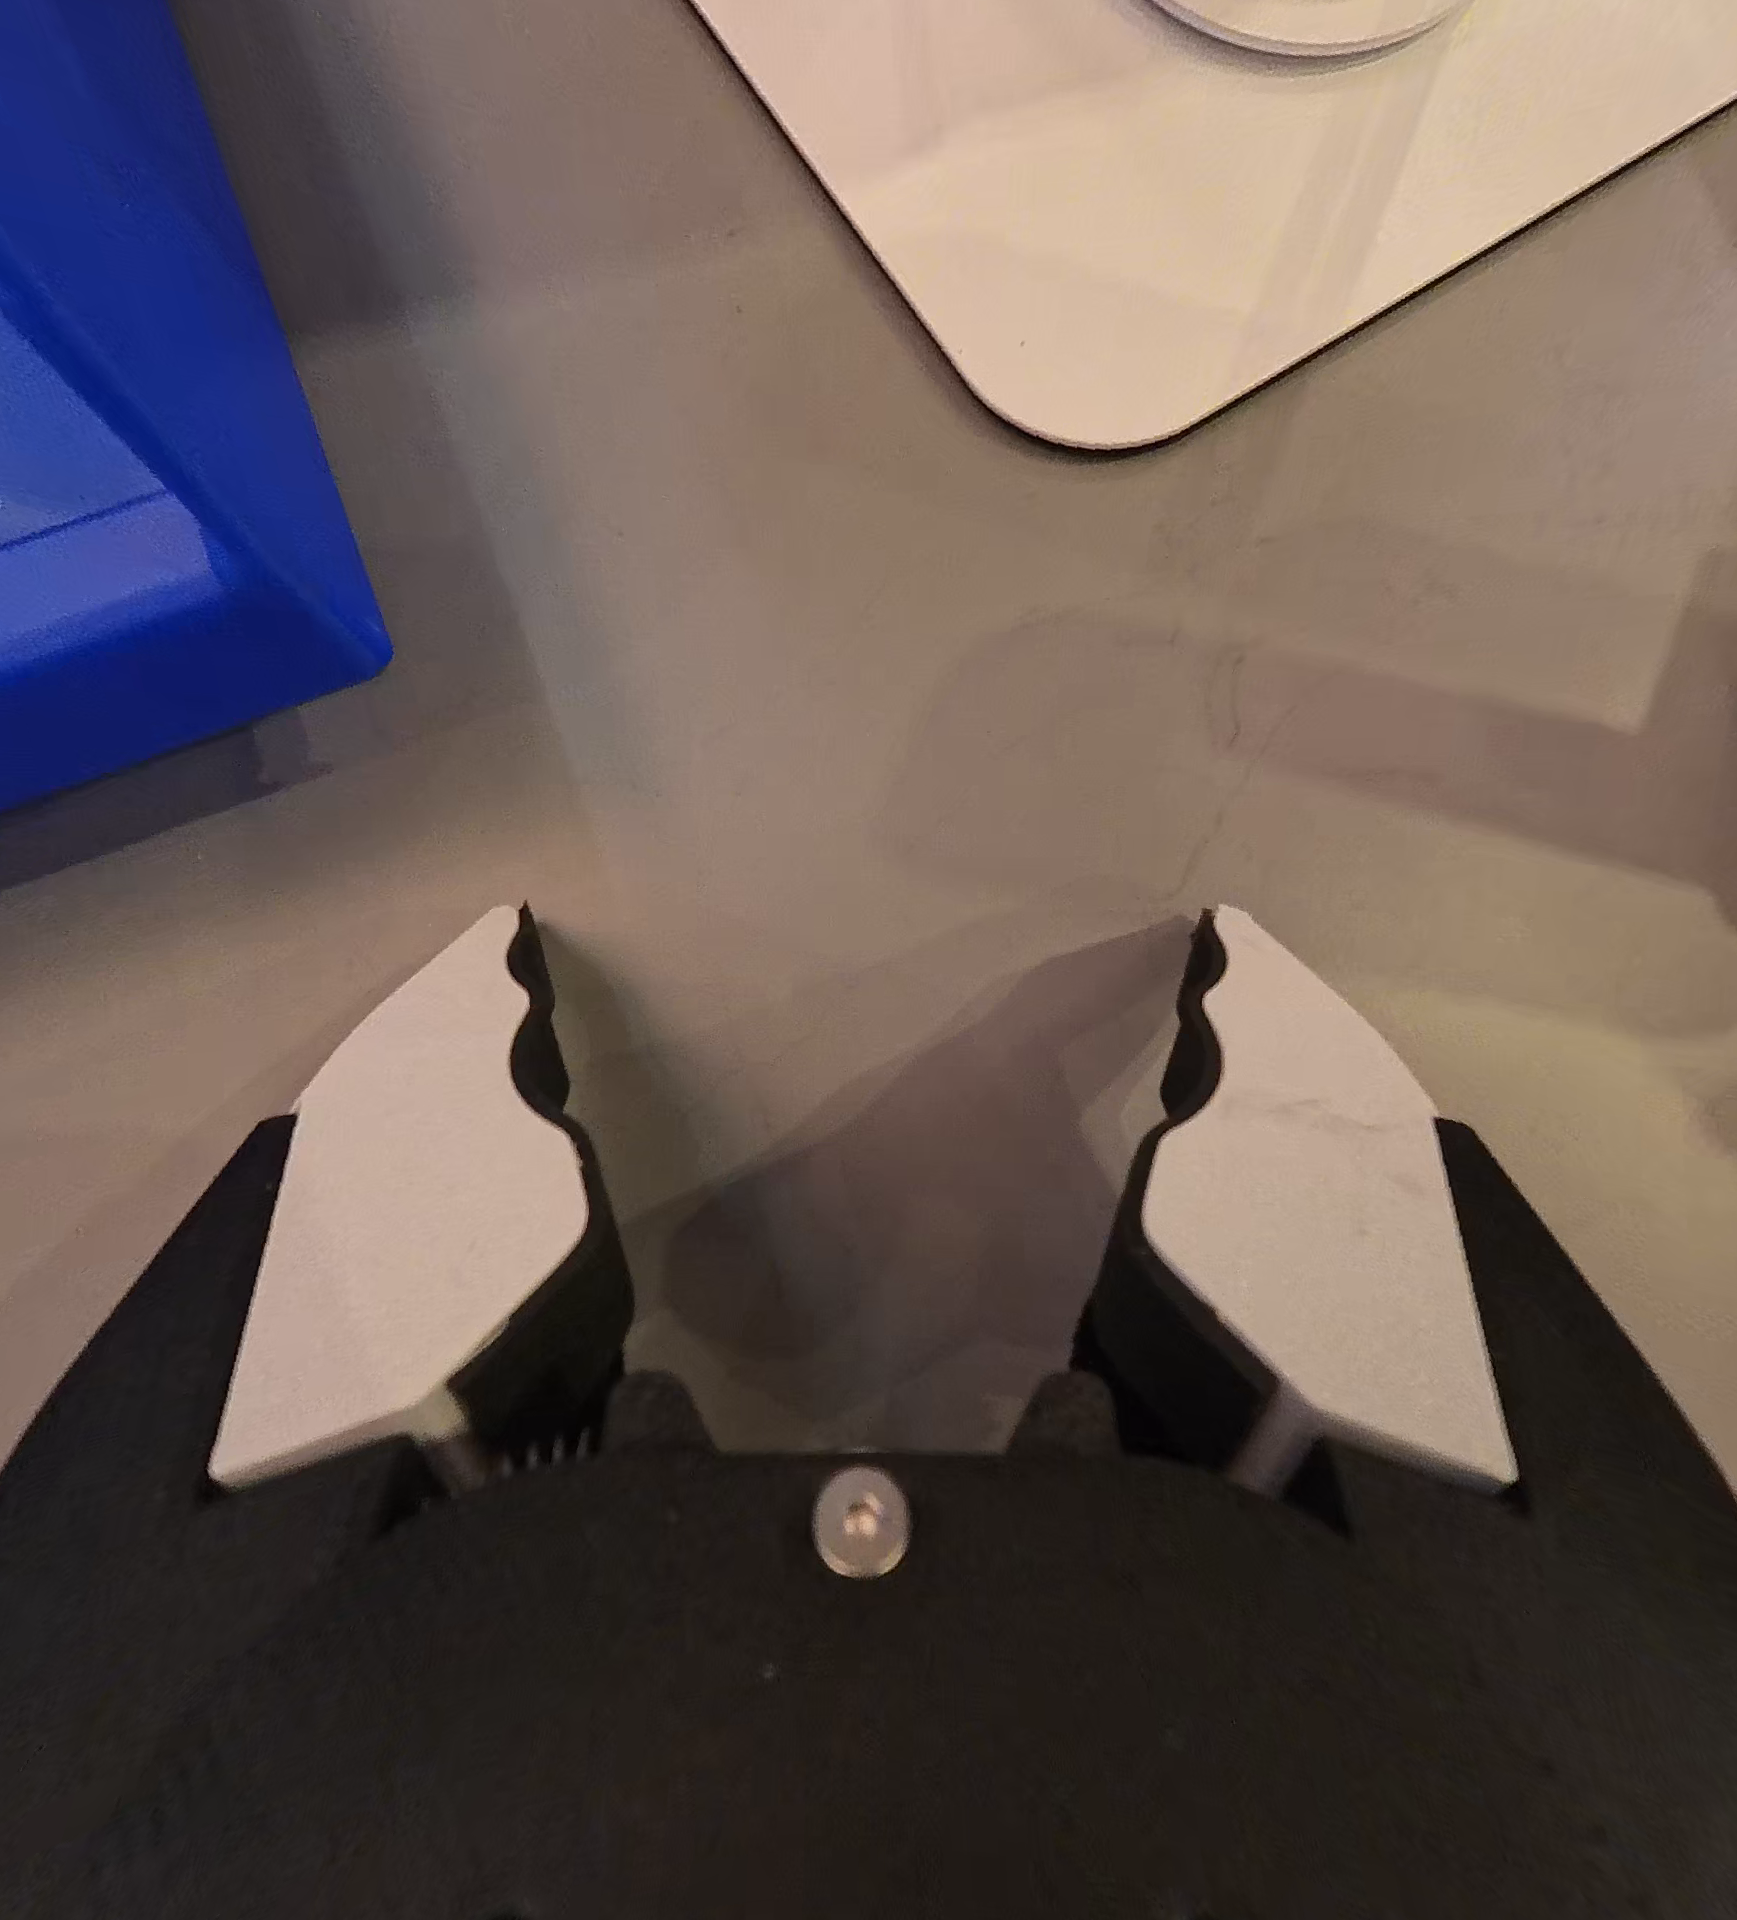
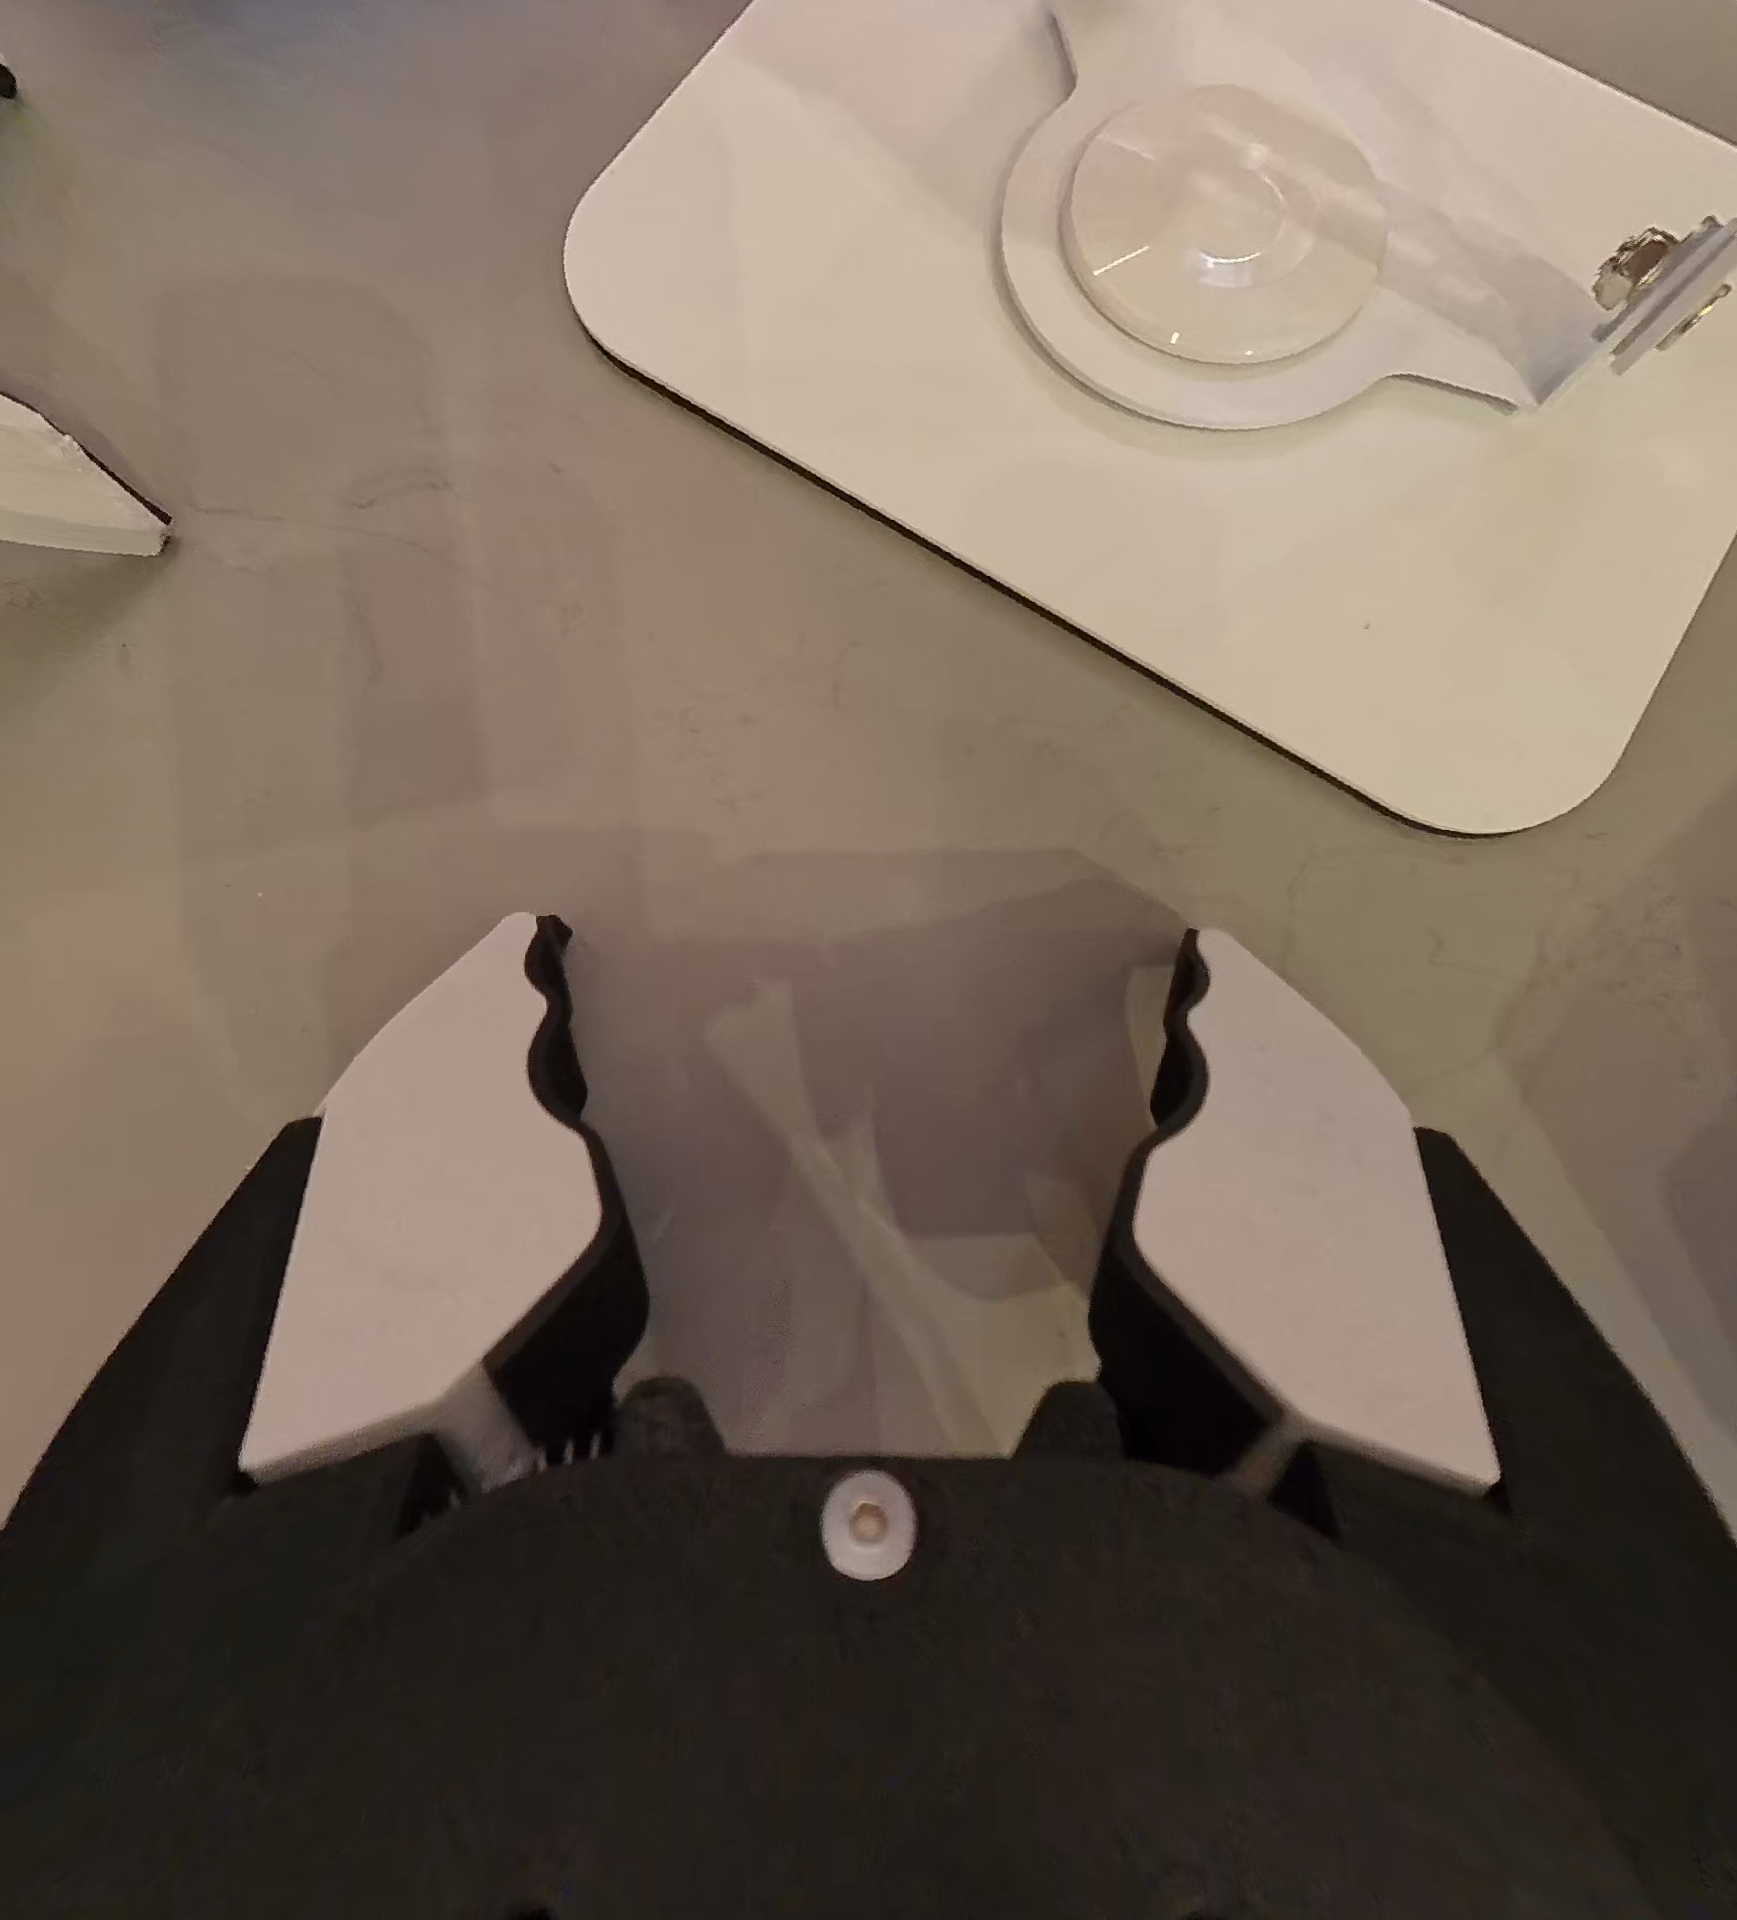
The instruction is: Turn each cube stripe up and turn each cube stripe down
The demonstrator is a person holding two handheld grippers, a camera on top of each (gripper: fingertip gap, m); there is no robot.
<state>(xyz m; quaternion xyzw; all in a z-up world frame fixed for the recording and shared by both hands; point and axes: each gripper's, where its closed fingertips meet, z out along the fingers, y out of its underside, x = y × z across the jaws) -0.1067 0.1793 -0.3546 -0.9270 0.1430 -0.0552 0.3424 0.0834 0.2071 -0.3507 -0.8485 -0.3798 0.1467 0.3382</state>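
Both grippers, left [image 1: 862, 914] and right [image 2: 869, 930], gape empty over 1 grey table [image 2: 428, 727] bearing 1 white plate [image 2: 1259, 582] and 1 blue bin [image 1: 95, 468].

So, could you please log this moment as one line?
left gripper open, empty | right gripper open, empty | no cubes visible | blue bin left

Blue bin [image 1: 116, 436] cut off by left edge, blurred. White base plate [image 1: 1259, 208] cut by top edge in left wrist view; round disc [image 1: 1300, 21] on it barely shows. Left gripper [image 2: 43, 281] only partly in right wrist view.
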